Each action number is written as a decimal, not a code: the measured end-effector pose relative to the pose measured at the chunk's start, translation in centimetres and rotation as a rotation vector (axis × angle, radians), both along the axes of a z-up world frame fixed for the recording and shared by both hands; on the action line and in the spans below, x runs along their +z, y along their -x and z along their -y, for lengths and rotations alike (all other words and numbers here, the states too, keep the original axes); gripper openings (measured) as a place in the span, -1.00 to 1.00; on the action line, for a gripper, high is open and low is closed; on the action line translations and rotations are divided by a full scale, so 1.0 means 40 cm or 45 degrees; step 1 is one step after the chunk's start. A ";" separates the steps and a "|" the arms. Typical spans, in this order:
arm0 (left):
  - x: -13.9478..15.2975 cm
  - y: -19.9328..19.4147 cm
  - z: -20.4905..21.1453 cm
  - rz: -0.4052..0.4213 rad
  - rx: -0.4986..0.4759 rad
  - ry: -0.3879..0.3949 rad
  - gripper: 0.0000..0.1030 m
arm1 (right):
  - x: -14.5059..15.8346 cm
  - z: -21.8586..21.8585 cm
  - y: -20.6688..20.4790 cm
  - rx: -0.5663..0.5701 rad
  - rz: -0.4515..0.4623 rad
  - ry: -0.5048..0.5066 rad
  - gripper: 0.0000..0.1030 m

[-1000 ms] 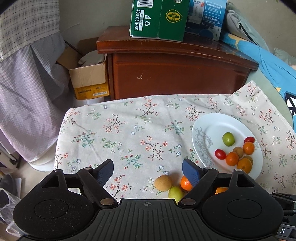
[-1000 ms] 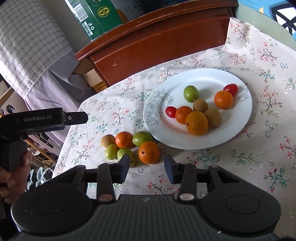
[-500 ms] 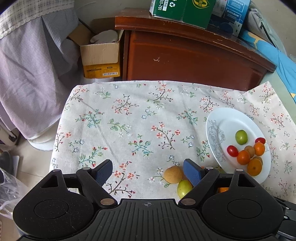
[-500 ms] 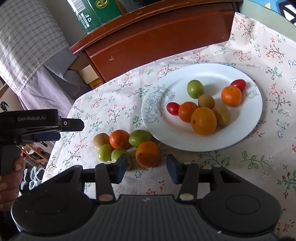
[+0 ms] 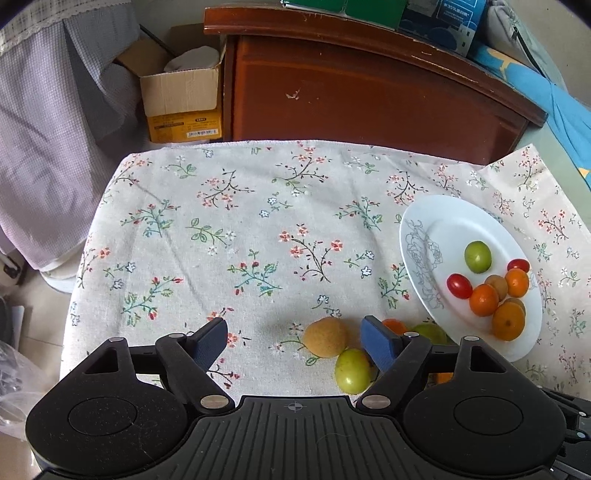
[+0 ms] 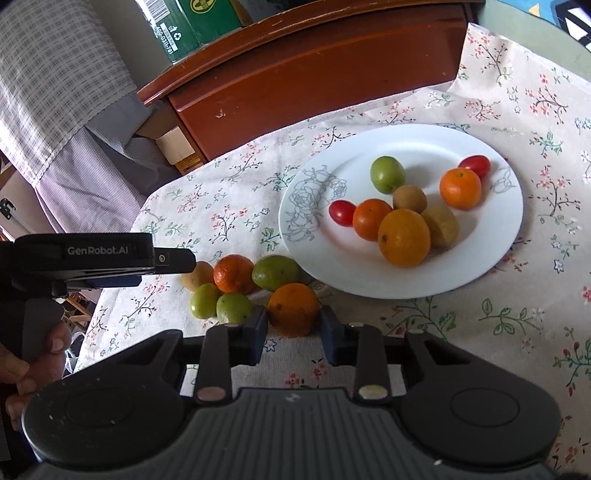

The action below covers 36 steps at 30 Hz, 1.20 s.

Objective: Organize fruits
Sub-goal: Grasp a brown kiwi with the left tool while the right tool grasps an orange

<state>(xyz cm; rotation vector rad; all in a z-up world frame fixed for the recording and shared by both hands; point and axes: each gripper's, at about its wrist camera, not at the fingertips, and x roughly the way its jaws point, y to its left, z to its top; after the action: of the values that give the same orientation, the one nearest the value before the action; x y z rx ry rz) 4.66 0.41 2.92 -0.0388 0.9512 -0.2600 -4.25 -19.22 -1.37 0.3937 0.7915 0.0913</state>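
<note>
A white plate point(image 6: 424, 147) on the floral cloth holds several fruits: oranges, cherry tomatoes, a green fruit and brown ones. Beside its near-left rim lies a loose cluster. My right gripper point(image 6: 293, 325) is closing, and its pads touch both sides of the loose orange point(image 6: 293, 309). Behind it sit green fruits point(image 6: 233, 307), a mandarin point(image 6: 233, 273) and a brown fruit point(image 6: 197, 275). My left gripper point(image 5: 293, 332) hovers over the cluster's left end, wide but closing slightly. The brown fruit point(image 5: 325, 336) and a green fruit point(image 5: 352, 371) lie by its right finger, untouched.
A dark wooden cabinet point(image 5: 369, 96) stands behind the table with a green carton point(image 6: 192, 22) on top. An open cardboard box point(image 5: 181, 99) and checked fabric point(image 5: 48, 147) are at the left. A hand point(image 6: 37, 362) holds the left gripper's handle. Bare cloth point(image 5: 221, 229) stretches left of the plate point(image 5: 417, 236).
The right jaws have narrowed onto the loose orange. The left gripper has sunk toward the cloth and tipped downward, bringing the brown and green fruits nearer its right finger.
</note>
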 end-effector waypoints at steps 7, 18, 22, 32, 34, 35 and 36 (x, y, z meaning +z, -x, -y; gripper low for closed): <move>-0.019 0.001 0.010 -0.013 -0.015 0.017 0.14 | 0.003 0.008 0.008 -0.024 -0.014 -0.026 -0.40; -0.046 0.000 0.025 -0.005 -0.030 0.025 0.06 | 0.001 0.007 0.008 -0.036 -0.017 -0.036 -0.40; -0.045 0.002 0.030 0.014 -0.049 0.025 -0.24 | 0.001 0.008 0.007 -0.037 -0.017 -0.037 -0.40; -0.040 0.009 0.032 0.016 -0.060 0.025 -0.46 | 0.003 0.006 0.008 -0.031 -0.016 -0.028 -0.40; -0.036 0.010 0.030 0.023 -0.052 0.019 -0.46 | 0.004 0.005 0.008 -0.029 -0.016 -0.030 -0.40; -0.033 0.011 0.028 0.029 -0.047 0.016 -0.46 | 0.004 0.005 0.008 -0.028 -0.016 -0.032 -0.40; -0.030 0.011 0.027 0.034 -0.043 0.013 -0.46 | 0.004 0.004 0.008 -0.025 -0.015 -0.034 -0.40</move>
<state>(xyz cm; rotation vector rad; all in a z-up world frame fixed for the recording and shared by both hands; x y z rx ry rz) 4.21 -0.67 1.70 -0.0285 0.9243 -0.2963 -4.58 -19.38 -1.19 0.4277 0.7987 0.0813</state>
